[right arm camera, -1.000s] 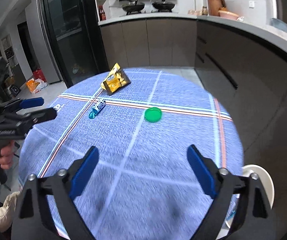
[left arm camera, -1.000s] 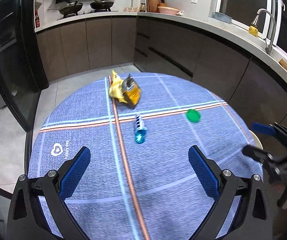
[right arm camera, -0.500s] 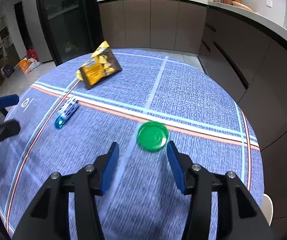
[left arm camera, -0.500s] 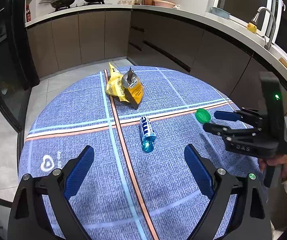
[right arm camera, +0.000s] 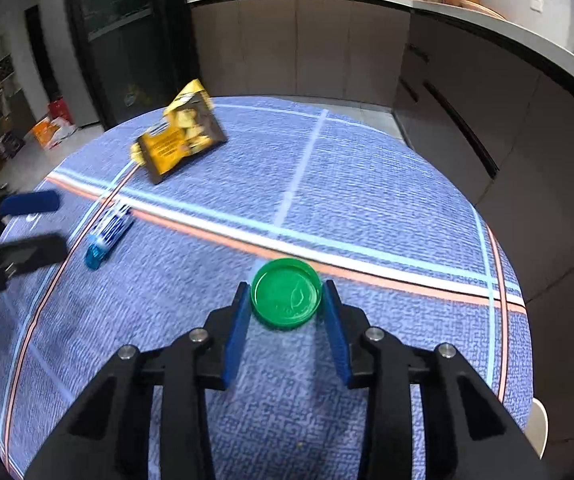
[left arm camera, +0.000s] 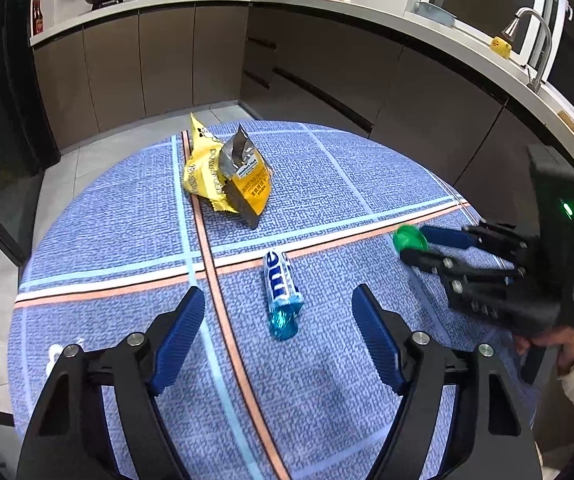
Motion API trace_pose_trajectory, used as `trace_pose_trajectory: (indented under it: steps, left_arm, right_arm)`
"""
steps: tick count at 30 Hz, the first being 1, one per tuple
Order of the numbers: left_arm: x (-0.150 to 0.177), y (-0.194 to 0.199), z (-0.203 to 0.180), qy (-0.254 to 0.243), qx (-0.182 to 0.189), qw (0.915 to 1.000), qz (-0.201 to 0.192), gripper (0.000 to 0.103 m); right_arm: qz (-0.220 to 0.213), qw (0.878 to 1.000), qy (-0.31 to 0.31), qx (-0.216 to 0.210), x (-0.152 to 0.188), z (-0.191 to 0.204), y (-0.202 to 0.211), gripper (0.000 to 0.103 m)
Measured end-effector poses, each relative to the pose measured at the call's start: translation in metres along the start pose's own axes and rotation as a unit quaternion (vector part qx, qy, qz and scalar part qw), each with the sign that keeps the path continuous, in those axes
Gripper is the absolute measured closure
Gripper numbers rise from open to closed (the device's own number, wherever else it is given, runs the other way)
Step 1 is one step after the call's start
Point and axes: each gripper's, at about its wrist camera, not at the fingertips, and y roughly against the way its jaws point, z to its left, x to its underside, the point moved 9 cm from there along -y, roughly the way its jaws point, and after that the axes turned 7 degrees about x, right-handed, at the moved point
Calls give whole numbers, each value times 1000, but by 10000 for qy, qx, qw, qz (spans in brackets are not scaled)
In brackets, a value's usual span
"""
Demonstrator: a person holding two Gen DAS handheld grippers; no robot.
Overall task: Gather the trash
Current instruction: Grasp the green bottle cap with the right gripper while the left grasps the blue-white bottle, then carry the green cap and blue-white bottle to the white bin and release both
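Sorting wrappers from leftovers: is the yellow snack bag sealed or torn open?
Torn open. The yellow snack bag lies crumpled on the tablecloth, its top flap peeled up and showing silver lining. Whether anything remains inside, cannot tell.

Left view: I look steeply down, close over the tablecloth (left arm camera: 327, 184), counter at 12.
Right view: likewise, closer.
Shared: tablecloth.

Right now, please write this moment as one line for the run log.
right gripper: fingers closing around green lid | left gripper: open, closing over mint roll | chip bag: untouched
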Motion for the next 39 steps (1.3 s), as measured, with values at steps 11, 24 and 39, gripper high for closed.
trace_pose_trajectory:
  steps: [11, 24, 39]
  left_arm:
    - [-10, -37, 5, 131, -25, 9992, 378, 62]
    - [-8, -45, -4, 91, -9, 9986, 522, 89]
    - [-24, 29, -75, -577, 220, 9981, 61, 91]
  right_arm:
    - [-17, 9999, 58, -122, 7, 8, 7, 66]
    - [23, 9999, 38, -117, 12, 10, 12, 66]
    - [-632, 9979, -123, -52, 19, -11, 104, 66]
